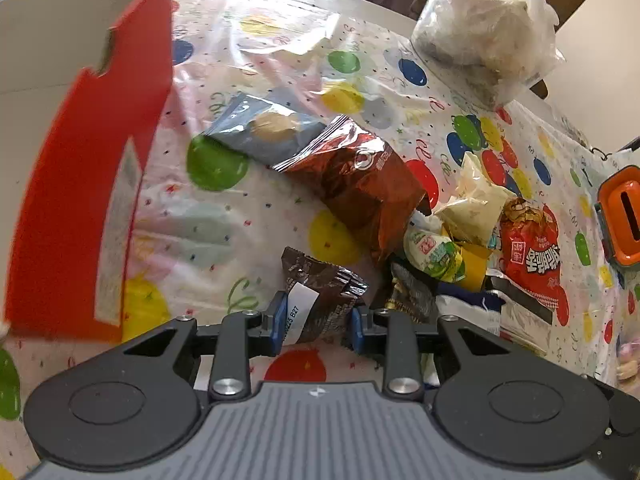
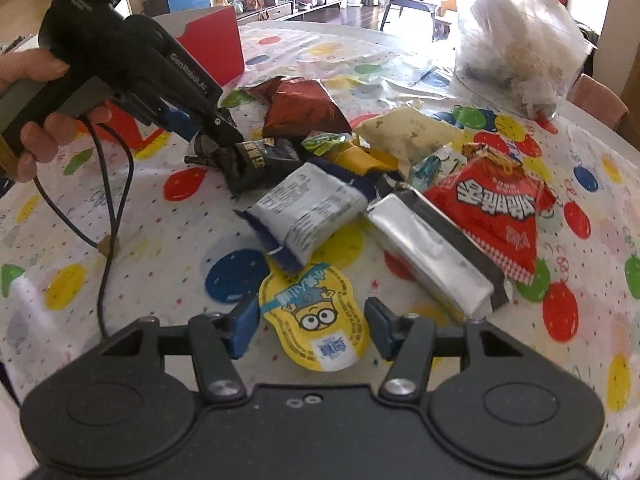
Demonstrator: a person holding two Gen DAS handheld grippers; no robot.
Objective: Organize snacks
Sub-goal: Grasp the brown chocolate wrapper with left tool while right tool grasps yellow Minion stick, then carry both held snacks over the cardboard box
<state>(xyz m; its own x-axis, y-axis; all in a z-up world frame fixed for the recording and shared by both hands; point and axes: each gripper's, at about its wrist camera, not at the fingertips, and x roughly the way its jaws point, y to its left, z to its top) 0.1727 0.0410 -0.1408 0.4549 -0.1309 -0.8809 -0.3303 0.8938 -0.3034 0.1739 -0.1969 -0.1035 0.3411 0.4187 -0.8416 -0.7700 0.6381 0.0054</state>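
My left claw (image 1: 316,320) was clamped on a dark brown snack packet (image 1: 320,292), its blue pads pressed against both sides at the near edge of the snack pile. From the right camera I saw a hand (image 2: 36,120) gripping that tool's handle, the claw (image 2: 218,136) tilted steeply down at the table, its cable trailing over the balloon-print tablecloth (image 2: 160,240). My right claw (image 2: 306,328) stood part open, straddling a yellow peanut-shaped packet (image 2: 316,320) that lay flat on the cloth; the pads were not pressing on it. Ahead of it lay a white packet (image 2: 308,212), a silver bar (image 2: 432,256) and a red bag (image 2: 500,208) (all touching or overlapping). A shiny brown bag (image 1: 360,184) and a blue packet (image 1: 264,132) lay beyond the left claw, and a red box (image 1: 80,184) stood to its left.
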